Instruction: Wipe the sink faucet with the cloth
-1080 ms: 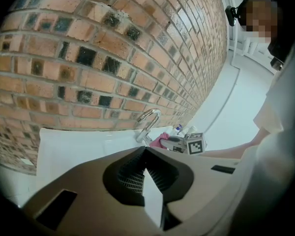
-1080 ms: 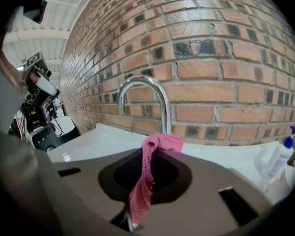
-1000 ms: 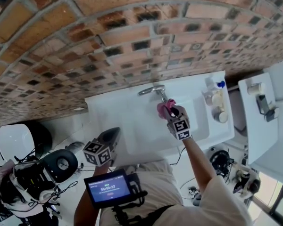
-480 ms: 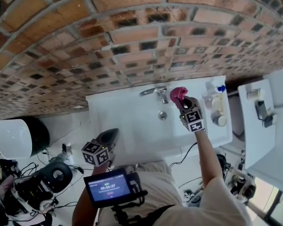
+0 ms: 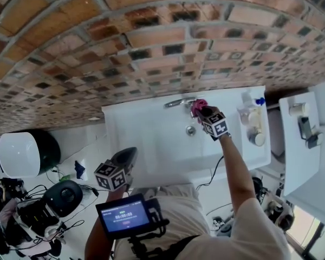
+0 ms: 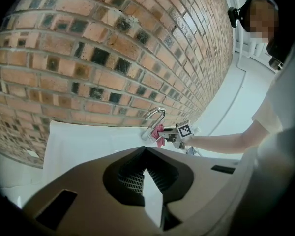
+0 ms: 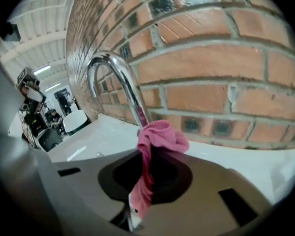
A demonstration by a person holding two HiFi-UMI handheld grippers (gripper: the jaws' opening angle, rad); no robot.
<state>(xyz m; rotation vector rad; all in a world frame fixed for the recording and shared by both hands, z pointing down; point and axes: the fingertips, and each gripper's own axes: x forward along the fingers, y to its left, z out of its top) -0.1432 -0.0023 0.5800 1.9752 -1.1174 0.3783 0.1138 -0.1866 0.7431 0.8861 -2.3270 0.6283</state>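
A chrome curved faucet (image 5: 177, 102) (image 7: 113, 80) (image 6: 154, 120) stands at the back of a white sink (image 5: 151, 140) against a brick wall. My right gripper (image 5: 202, 111) is shut on a pink cloth (image 5: 198, 105) (image 7: 157, 141) (image 6: 159, 132), and the cloth bunches against the faucet's base on its right side. My left gripper (image 5: 125, 158) hangs low at the sink's front edge, far from the faucet. Its jaws (image 6: 146, 181) hold nothing and only a thin slit shows between them.
Soap bottles and jars (image 5: 251, 118) stand on the sink's right ledge. A white shelf (image 5: 300, 129) with small items lies further right. A drain (image 5: 190, 130) sits in the basin. A white round seat (image 5: 19, 155) and cables clutter the floor at left.
My right gripper with the pink cloth has moved from over the basin up and back to the faucet's base. The left gripper has stayed in place.
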